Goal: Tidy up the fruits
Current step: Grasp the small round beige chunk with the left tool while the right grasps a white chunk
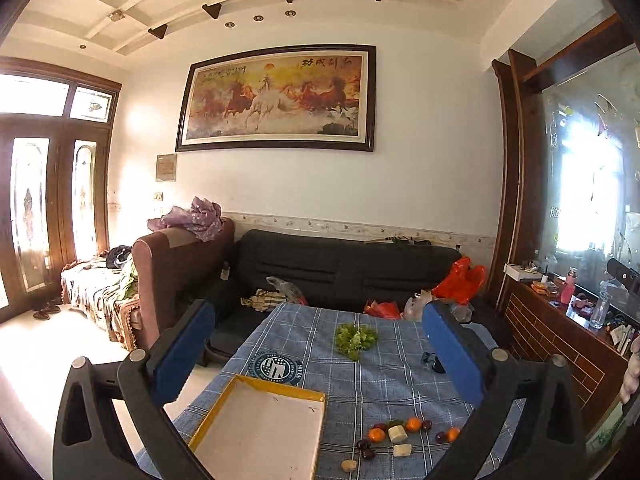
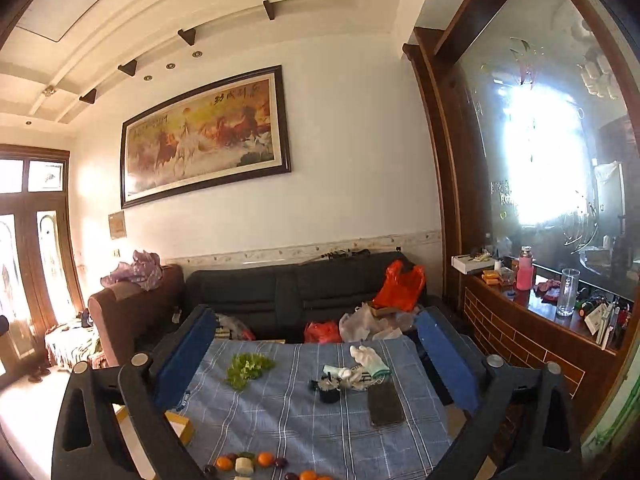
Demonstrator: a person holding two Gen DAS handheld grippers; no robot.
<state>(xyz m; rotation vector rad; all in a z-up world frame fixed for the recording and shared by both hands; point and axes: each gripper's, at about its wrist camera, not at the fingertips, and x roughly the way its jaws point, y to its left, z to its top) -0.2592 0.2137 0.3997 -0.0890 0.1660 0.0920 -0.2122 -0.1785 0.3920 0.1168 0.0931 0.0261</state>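
Small fruits lie loose on the blue plaid tablecloth (image 1: 360, 380): oranges (image 1: 413, 424), dark plums (image 1: 363, 445) and pale blocks (image 1: 397, 434). They also show at the bottom of the right wrist view (image 2: 265, 459). A shallow yellow-rimmed box (image 1: 260, 432) lies empty to their left; its corner shows in the right wrist view (image 2: 184, 428). My left gripper (image 1: 316, 328) is open and empty above the table. My right gripper (image 2: 316, 324) is open and empty too.
A leafy green bunch (image 1: 354, 338) lies mid-table, also in the right wrist view (image 2: 248, 368). A white glove (image 2: 368, 358), a small black object (image 2: 329, 392) and a dark phone (image 2: 385, 402) lie at the right. A black sofa (image 1: 344, 268) with bags stands behind; a wooden counter (image 2: 532, 332) stands right.
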